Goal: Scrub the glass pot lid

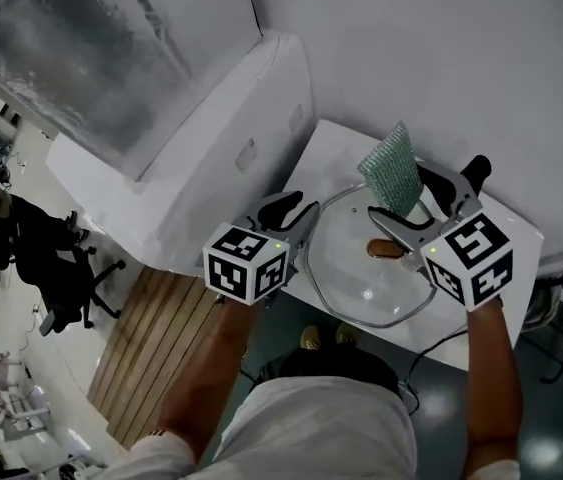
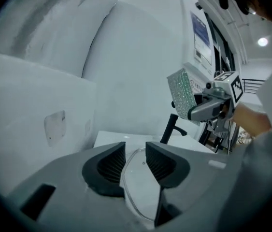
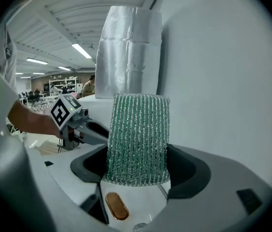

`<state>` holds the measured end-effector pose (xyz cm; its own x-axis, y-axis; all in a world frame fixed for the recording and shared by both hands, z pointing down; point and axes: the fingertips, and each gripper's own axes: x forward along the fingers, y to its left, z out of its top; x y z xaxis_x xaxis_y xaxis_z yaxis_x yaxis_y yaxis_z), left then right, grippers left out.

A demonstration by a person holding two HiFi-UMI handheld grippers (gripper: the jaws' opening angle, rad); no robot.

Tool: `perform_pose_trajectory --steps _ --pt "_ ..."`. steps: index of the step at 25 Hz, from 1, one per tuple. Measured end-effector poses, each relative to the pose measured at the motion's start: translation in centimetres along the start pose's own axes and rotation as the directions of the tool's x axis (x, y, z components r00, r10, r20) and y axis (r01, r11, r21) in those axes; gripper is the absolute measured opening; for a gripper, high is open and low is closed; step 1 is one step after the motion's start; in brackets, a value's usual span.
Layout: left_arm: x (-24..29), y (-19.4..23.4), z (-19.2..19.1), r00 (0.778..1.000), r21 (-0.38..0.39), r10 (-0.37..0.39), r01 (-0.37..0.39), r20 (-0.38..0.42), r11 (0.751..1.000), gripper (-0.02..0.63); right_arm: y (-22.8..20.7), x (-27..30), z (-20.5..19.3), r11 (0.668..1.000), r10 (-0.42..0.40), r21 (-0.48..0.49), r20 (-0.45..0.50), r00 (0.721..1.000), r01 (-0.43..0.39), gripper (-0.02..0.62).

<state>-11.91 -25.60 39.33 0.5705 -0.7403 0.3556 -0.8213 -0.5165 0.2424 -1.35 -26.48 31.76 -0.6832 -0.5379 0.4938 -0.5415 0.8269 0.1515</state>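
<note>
The round glass pot lid (image 1: pixel 356 273) lies flat on the white table (image 1: pixel 336 148), with its brown handle (image 1: pixel 386 248) at the centre. My left gripper (image 1: pixel 293 215) hovers at the lid's left rim. Its jaws stand apart with nothing pressed between them, and the lid's edge (image 2: pixel 138 187) shows below the gap of that gripper (image 2: pixel 135 151). My right gripper (image 1: pixel 423 200) is over the lid's far right side, shut on a green mesh scrubbing pad (image 1: pixel 391 163) that sticks up from the jaws. The pad (image 3: pixel 138 139) fills the right gripper view (image 3: pixel 138 166) above the handle (image 3: pixel 116 207).
A white slanted panel (image 1: pixel 211 138) borders the table on the left. A black bent post (image 2: pixel 170 127) stands at the table's far side. Wooden slats (image 1: pixel 151 338) and a black office chair (image 1: pixel 56 258) are on the floor to the left. The table's near edge is by my body.
</note>
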Motion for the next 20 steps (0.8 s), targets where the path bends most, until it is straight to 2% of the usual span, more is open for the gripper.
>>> perform_pose_trajectory --steps 4,6,8,11,15,18,20 --pt "1.0 0.5 -2.8 0.994 -0.037 0.018 -0.022 -0.108 0.999 0.170 0.5 2.7 -1.9 0.992 0.102 -0.060 -0.152 0.983 -0.112 0.348" --pt "1.4 0.7 -4.0 0.988 -0.058 0.026 -0.036 -0.153 0.998 0.187 1.0 4.0 -2.8 0.981 0.148 -0.091 -0.225 0.963 -0.172 0.348" --pt "1.8 0.8 -5.3 0.980 -0.084 0.031 -0.048 -0.196 0.995 0.199 1.6 5.0 -4.0 0.965 0.193 -0.111 -0.308 0.932 -0.236 0.348" --pt "2.1 1.1 -7.1 0.965 -0.108 0.038 -0.068 -0.258 0.992 0.207 2.2 6.2 -6.0 0.939 0.241 -0.122 -0.439 0.866 -0.323 0.348" --pt "2.5 1.0 -9.1 0.947 -0.137 0.022 -0.069 -0.321 0.988 0.218 2.2 7.4 -8.8 0.905 0.265 -0.120 -0.592 0.761 -0.408 0.348" --pt "2.8 0.9 -10.5 0.931 -0.151 0.005 -0.064 -0.364 0.986 0.219 1.9 8.0 -10.8 0.883 0.264 -0.113 -0.684 0.680 -0.455 0.348" --pt "3.0 0.8 -11.2 0.923 -0.157 -0.008 -0.057 -0.385 0.986 0.225 1.6 8.5 -12.0 0.876 0.263 -0.100 -0.721 0.641 -0.472 0.348"
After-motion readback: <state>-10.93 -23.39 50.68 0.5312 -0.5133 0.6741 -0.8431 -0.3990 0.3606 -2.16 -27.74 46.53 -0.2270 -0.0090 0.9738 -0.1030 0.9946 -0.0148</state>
